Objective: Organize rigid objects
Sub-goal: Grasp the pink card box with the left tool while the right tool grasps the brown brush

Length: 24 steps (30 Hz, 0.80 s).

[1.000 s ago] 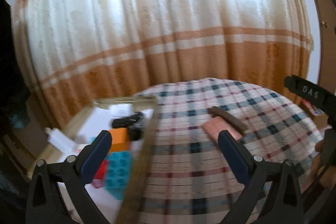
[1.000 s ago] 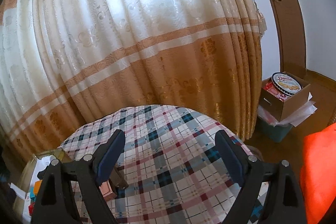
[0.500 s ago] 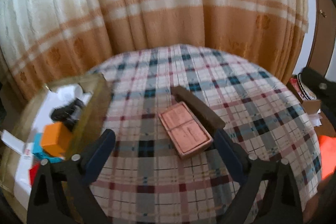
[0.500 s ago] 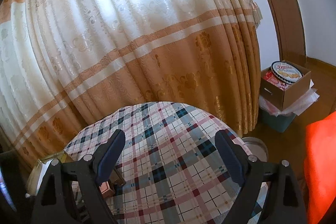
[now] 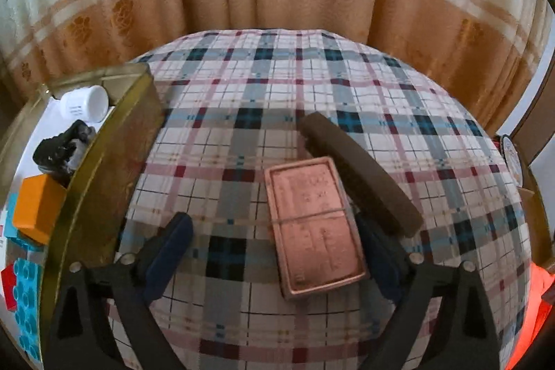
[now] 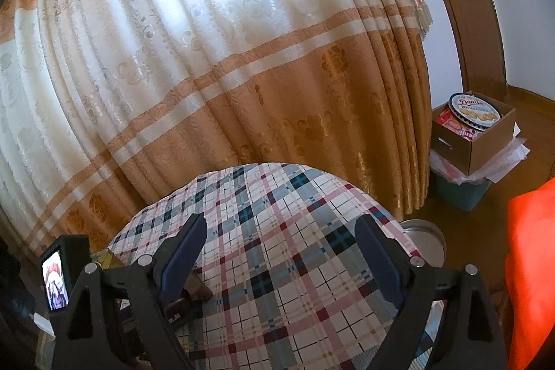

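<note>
A flat copper-pink tin (image 5: 314, 227) lies on the plaid tablecloth (image 5: 277, 85), with a dark brown bar (image 5: 357, 175) along its right side. My left gripper (image 5: 274, 254) points down at the tin, which sits between the wide-spread fingers. The right finger (image 5: 378, 259) is close by the tin's edge and the left finger (image 5: 166, 252) stands well off, so no pad presses on it. My right gripper (image 6: 281, 252) hangs open over the cloth (image 6: 295, 231) with nothing between its fingers. An end of the brown bar (image 6: 197, 288) shows behind its left finger.
An open gold tin box (image 5: 104, 182) at the table's left holds a white cup (image 5: 85, 103), a black object (image 5: 60, 149), an orange block (image 5: 36, 208) and blue bricks (image 5: 26, 300). Curtains (image 6: 208, 58) hang behind. A cardboard box with a cookie tin (image 6: 473, 127) and a metal bin (image 6: 425, 234) stand on the floor.
The left gripper has tipped downward and swung right, away from the gold box, until the copper tin lies between its fingers. Its jaws have narrowed slightly. The right gripper has barely moved.
</note>
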Motion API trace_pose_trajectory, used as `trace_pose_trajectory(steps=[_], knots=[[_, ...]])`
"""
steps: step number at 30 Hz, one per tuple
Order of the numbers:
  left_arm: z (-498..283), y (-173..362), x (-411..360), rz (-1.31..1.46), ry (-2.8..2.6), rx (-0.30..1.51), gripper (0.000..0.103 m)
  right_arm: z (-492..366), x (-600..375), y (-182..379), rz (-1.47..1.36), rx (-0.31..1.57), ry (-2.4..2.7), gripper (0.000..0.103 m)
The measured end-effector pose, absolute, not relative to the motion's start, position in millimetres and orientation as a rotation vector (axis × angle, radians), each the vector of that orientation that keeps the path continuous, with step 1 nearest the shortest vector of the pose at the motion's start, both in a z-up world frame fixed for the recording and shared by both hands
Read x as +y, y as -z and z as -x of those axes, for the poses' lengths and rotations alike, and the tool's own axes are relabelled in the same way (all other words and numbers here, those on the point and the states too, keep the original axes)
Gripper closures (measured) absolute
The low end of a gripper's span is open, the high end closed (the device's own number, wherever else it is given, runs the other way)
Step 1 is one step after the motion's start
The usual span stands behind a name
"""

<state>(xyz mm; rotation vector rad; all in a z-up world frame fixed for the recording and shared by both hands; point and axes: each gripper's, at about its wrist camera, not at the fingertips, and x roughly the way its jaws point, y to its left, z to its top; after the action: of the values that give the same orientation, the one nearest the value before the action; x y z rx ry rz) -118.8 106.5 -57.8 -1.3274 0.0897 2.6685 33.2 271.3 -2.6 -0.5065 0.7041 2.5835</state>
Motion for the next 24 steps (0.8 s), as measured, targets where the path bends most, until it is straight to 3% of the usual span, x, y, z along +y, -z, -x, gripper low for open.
trace_pose_trajectory(steps=[3, 5, 16, 24], knots=[[114.2, 55.0, 107.3, 1.288, -2.656, 0.105, 0.034, -32.2, 270.9, 2.7, 0.514, 0.698, -2.582, 0.014], [110.1, 52.6, 109.4, 1.257, -2.628, 0.126, 0.057, -31.7, 269.6, 2.0, 0.516, 0.688, -2.584, 0.014], [82.7, 44.3, 90.1, 1.208, -2.621, 0.053, 0.057, -19.6, 265.5, 4.2, 0.594, 0.656, -2.605, 0.014], [46.9, -1.6, 63.1, 0.997, -2.716, 0.071, 0.057, 14.6, 242.3, 6.0, 0.765, 0.557, -2.727, 0.014]])
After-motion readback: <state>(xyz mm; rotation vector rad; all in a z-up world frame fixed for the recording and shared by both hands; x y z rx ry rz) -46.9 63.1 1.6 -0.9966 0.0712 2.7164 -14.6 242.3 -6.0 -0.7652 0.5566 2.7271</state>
